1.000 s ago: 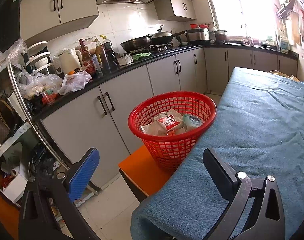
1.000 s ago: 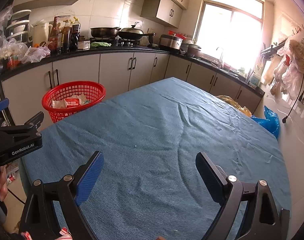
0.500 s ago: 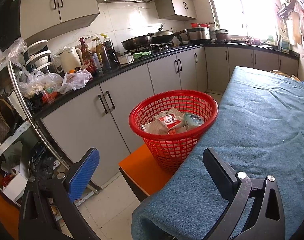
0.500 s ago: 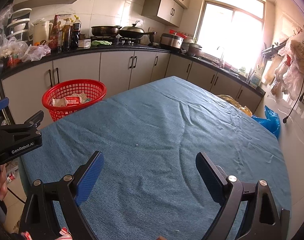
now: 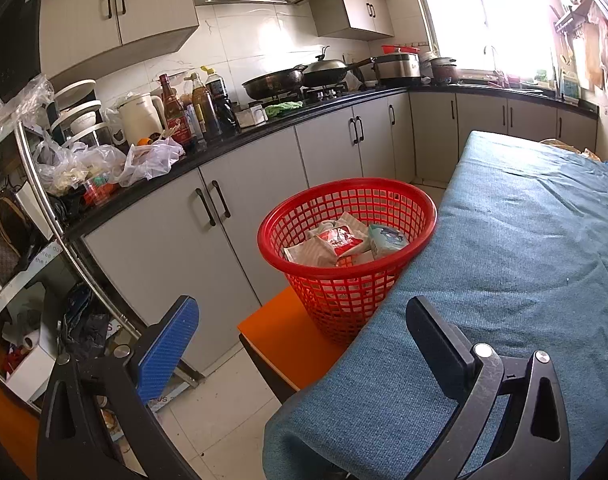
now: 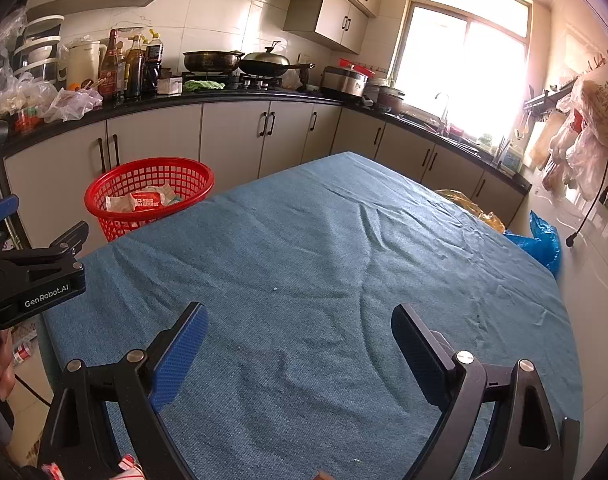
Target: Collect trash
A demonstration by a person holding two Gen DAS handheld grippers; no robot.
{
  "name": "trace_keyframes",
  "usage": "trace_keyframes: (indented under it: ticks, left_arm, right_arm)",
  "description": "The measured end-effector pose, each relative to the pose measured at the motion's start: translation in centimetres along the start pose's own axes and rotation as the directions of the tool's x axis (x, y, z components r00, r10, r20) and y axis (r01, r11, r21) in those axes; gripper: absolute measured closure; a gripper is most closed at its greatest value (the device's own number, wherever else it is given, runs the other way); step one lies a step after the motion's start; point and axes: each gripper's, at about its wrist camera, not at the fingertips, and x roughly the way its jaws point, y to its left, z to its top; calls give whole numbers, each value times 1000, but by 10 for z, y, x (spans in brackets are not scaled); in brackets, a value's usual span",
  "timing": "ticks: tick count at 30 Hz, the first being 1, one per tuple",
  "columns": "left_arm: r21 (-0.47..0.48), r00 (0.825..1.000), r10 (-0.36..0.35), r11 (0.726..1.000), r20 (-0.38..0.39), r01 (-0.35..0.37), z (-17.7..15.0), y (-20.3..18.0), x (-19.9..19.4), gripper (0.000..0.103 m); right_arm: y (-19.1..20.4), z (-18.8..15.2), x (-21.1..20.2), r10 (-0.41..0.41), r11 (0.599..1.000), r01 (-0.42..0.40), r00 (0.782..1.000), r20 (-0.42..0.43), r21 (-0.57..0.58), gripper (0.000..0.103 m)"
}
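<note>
A red mesh basket (image 5: 420,204) stands on an orange stool (image 5: 288,344) at the table's left edge. It holds several wrappers and packets (image 5: 340,240). It also shows in the right wrist view (image 6: 104,196). My left gripper (image 5: 300,332) is open and empty, hovering near the table's front left corner, short of the basket. My right gripper (image 6: 300,332) is open and empty above the blue cloth-covered table (image 6: 324,248). The left gripper's body (image 6: 36,280) shows at the left of the right wrist view.
A kitchen counter (image 5: 232,140) with bottles, kettle, plastic bags and pans runs behind the basket. A metal shelf rack (image 5: 44,208) stands at the left. A blue bag (image 6: 544,240) and yellow bag (image 6: 468,204) lie beyond the table's far right side.
Both views have shifted very slightly; the basket sits a touch further right in each. Both grippers stay open and empty.
</note>
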Motion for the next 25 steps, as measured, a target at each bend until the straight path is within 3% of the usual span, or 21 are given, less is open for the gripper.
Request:
trace_keyframes:
  ticks: [19, 22, 25]
  left_arm:
    - [18, 1000, 4, 1000, 5, -4, -3, 0, -2, 0]
    - [42, 1000, 8, 999, 11, -9, -1, -7, -6, 0]
    - [74, 999, -42, 996, 1, 42, 2, -22, -12, 0]
  right_arm:
    - [0, -1, -1, 3, 1000, -3, 1000, 4, 7, 8]
    - [-10, -3, -5, 18, 999, -18, 1000, 9, 51, 8]
    - [-34, -7, -6, 6, 992, -5, 1000, -6, 126, 8]
